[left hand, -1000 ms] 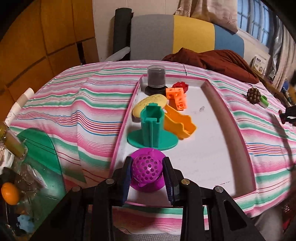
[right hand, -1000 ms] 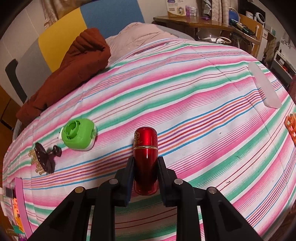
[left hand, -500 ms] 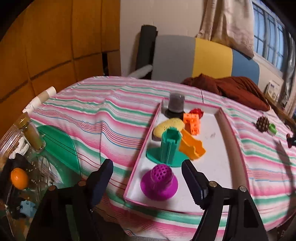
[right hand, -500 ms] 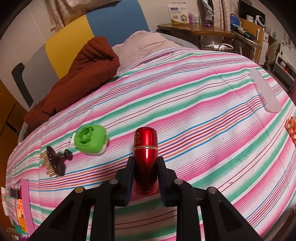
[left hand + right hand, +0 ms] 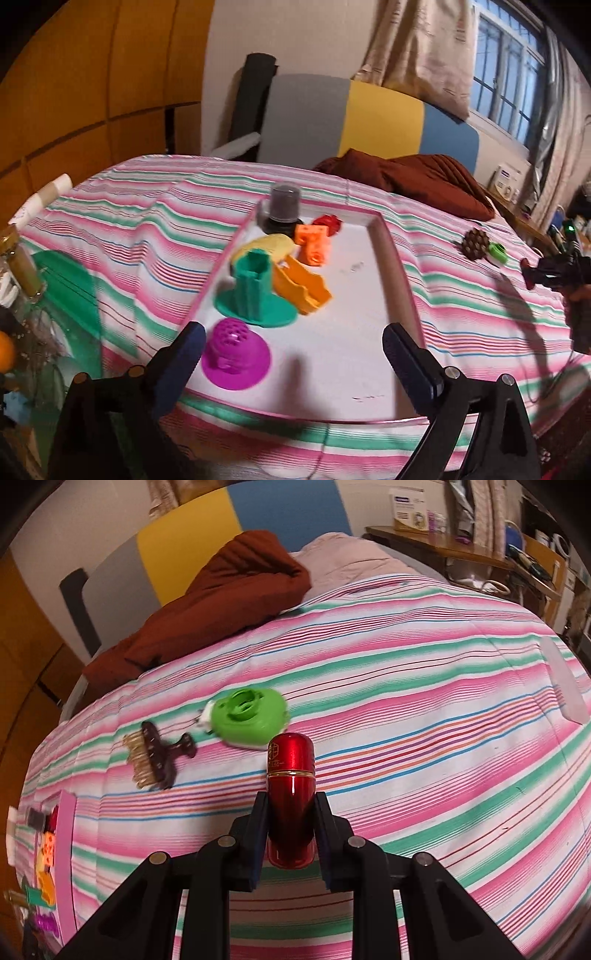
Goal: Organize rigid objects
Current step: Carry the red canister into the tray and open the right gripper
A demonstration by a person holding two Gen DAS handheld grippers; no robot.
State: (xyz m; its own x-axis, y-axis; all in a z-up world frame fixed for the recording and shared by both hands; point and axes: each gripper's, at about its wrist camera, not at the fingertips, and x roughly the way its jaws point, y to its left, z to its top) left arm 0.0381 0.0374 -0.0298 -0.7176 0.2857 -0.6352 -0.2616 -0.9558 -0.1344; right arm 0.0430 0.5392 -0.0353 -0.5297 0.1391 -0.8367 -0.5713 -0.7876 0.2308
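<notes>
The red bottle (image 5: 291, 805) is pinched upright between the pads of the right tool (image 5: 291, 834), above the striped bedspread (image 5: 424, 709). Its smooth rounded body could slip or tip if it is swung quickly toward the pink-rimmed tray (image 5: 400, 258), and on the way it could be knocked against the green disc (image 5: 251, 716) or the brown hair clip (image 5: 155, 755) lying just ahead. A careless set-down could topple the purple toy (image 5: 236, 354) or the green stand (image 5: 255, 291) crowded at the tray's left side.

Compared with a second earlier, the left tool (image 5: 291, 350), then closed around the purple toy, has just been opening; its jaws are spread wide and drawn back, and the toy is left standing free inside the tray. The red bottle is gripped as before.
</notes>
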